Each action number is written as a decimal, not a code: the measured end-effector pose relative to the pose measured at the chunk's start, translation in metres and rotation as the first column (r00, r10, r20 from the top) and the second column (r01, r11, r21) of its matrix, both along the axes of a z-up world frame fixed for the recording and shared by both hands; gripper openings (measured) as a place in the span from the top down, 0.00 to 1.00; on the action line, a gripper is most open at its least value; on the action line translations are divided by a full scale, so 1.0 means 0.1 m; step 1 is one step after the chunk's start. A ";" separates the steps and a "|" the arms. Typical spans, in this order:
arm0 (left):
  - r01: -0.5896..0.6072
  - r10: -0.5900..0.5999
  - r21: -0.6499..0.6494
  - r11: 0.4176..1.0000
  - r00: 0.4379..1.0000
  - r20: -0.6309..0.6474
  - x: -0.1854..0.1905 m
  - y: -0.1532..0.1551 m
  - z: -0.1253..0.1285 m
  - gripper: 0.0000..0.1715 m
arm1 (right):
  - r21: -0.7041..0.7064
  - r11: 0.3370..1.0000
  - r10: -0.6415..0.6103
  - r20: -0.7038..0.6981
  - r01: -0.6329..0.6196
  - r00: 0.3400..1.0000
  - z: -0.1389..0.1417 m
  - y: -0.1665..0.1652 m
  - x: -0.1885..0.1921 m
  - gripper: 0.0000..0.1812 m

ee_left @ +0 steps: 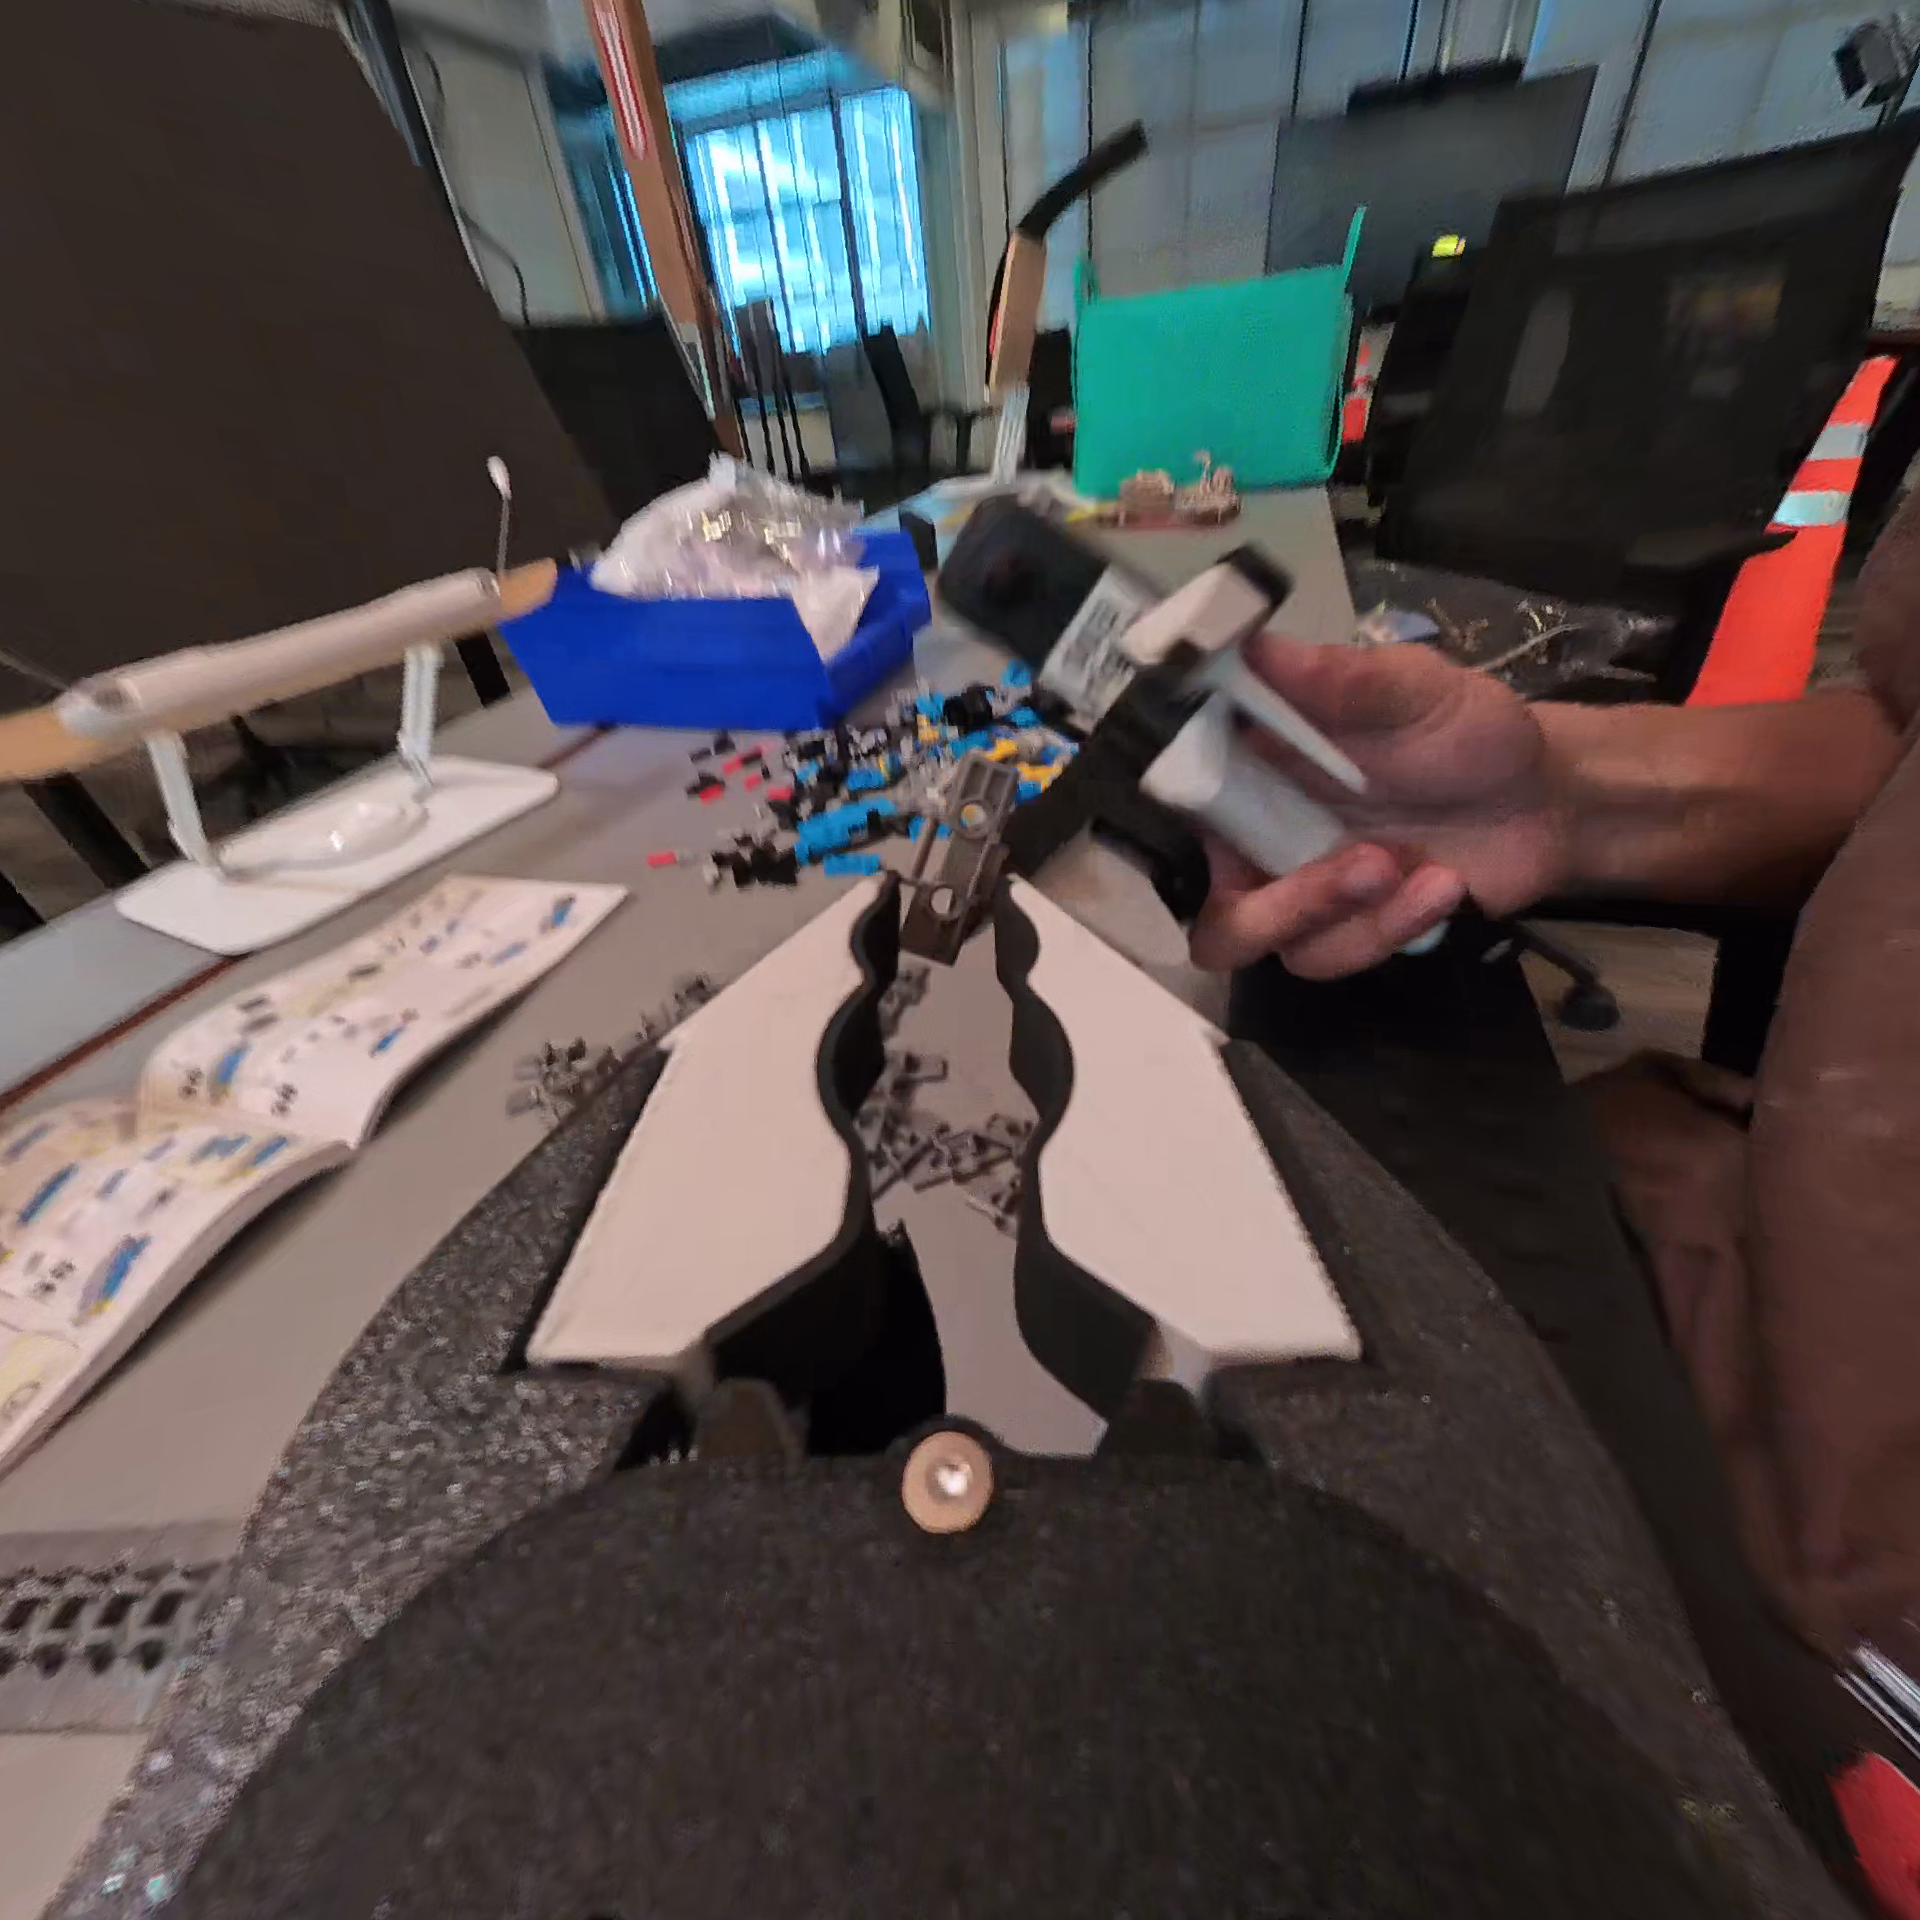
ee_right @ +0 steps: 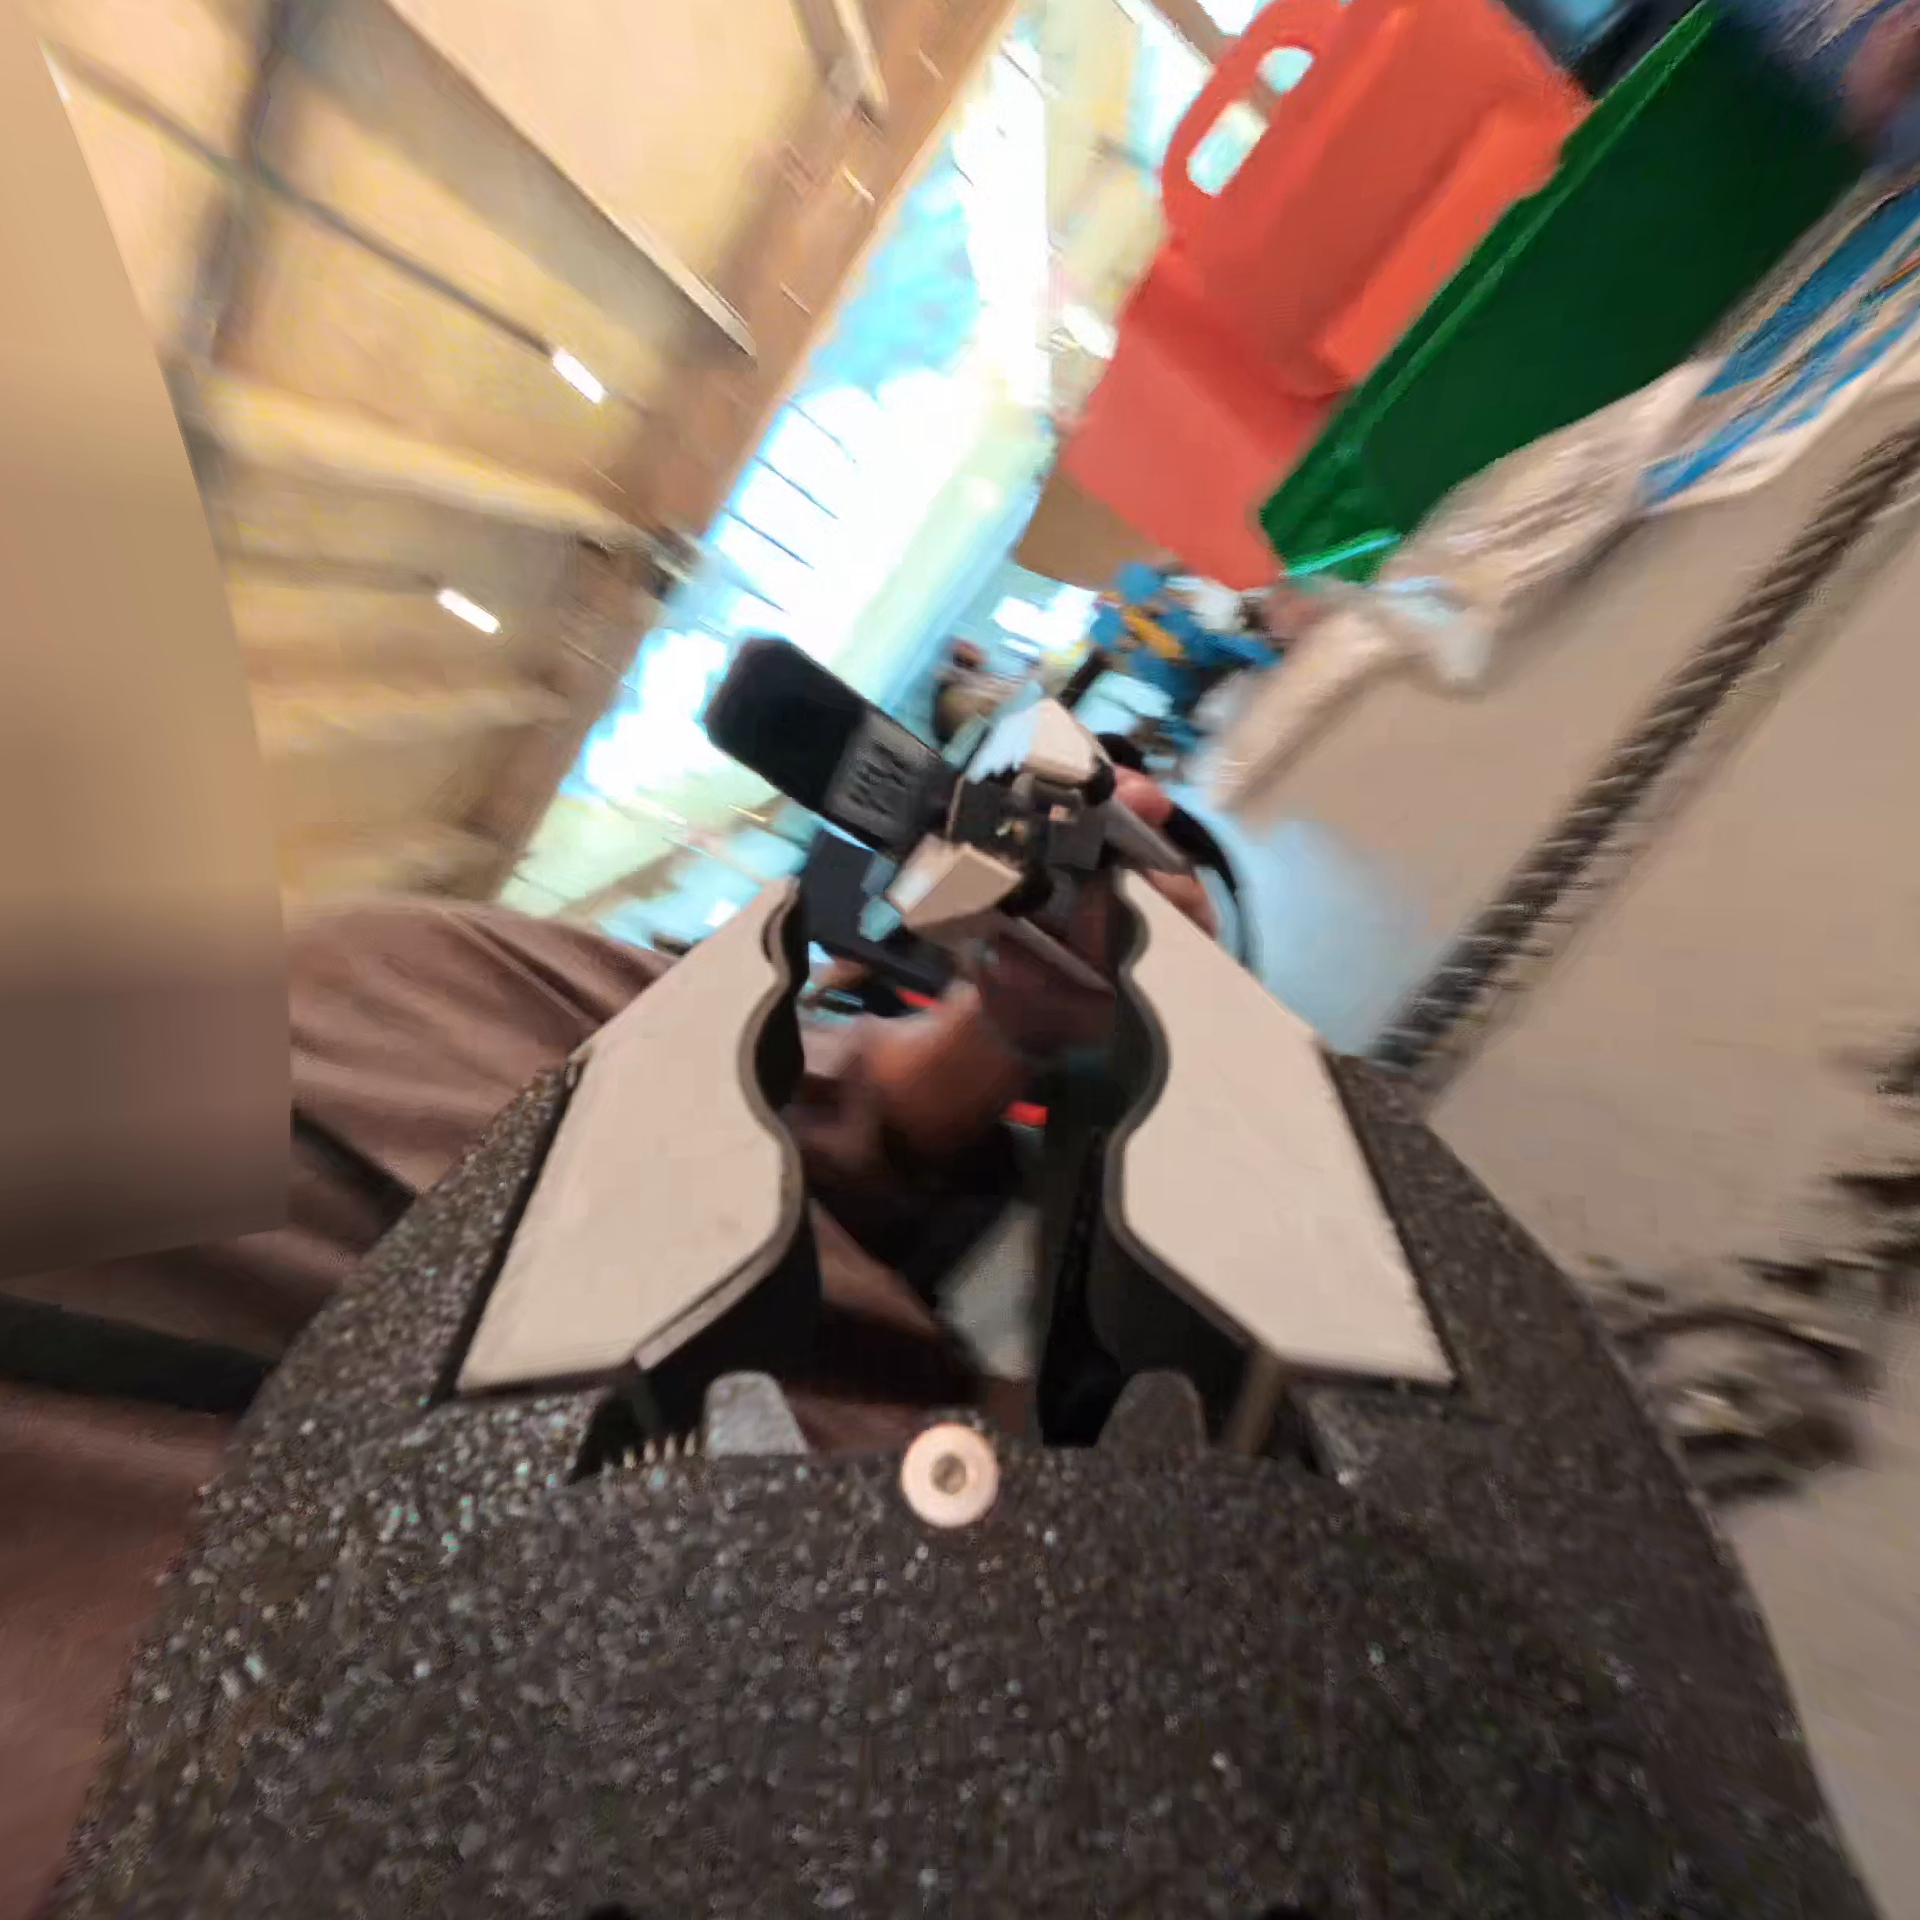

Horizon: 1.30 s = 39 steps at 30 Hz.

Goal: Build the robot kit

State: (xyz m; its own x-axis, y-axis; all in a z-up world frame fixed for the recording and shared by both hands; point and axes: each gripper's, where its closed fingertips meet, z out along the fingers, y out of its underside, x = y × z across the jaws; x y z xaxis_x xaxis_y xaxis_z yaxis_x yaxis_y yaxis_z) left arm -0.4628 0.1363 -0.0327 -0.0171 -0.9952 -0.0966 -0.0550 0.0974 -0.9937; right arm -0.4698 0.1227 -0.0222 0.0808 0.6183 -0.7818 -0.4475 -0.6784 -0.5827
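My left gripper (ee_left: 943,902) hangs level above the desk (ee_left: 343,1320), tips clamped on a dark grey holed beam (ee_left: 958,868). The beam's long axis runs up and away from me, leaning slightly right, over scattered blue and black pieces (ee_left: 883,790). My right hand (ee_left: 1392,800) holds the right gripper (ee_right: 961,925) tilted sideways, its fingers apart, aimed at the left one.

Blue bin (ee_left: 717,649) sitting at twelve o'clock on the grey table (ee_left: 343,1299), crumpled clear bags (ee_left: 743,540) filling it. Loose small bricks (ee_left: 883,774) lying scattered just right of it. Open instruction booklet (ee_left: 260,1070) lying at nine o'clock. White stand (ee_left: 312,842) standing at ten. Green bag (ee_left: 1210,379) and orange cone (ee_left: 1797,540) showing at one to two o'clock.
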 end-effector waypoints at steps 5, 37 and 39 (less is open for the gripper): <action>0.029 -0.041 0.129 0.991 0.995 0.096 -0.06 -0.13 0.14 0.90 | -0.125 0.963 0.175 -0.377 -0.237 0.909 0.14 -0.03 -0.12 0.70; 0.229 -0.217 0.074 0.971 0.966 -0.142 -0.33 -0.22 -0.24 0.86 | -0.079 0.987 0.142 0.055 -0.137 0.988 -0.21 0.04 -0.12 0.78; 0.281 -0.256 0.010 0.960 0.890 -0.376 -0.53 -0.02 -0.55 0.79 | -0.041 0.998 0.055 0.480 -0.040 0.876 -0.62 0.10 0.01 0.78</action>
State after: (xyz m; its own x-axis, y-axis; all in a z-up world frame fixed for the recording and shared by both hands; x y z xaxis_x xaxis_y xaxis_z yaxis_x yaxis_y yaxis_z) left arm -0.5162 0.1342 -0.0874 -0.3290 -0.9398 -0.0927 -0.3779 0.2210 -0.8991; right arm -0.4688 0.1322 -0.0846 0.4221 0.6088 -0.6717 -0.0841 -0.7115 -0.6976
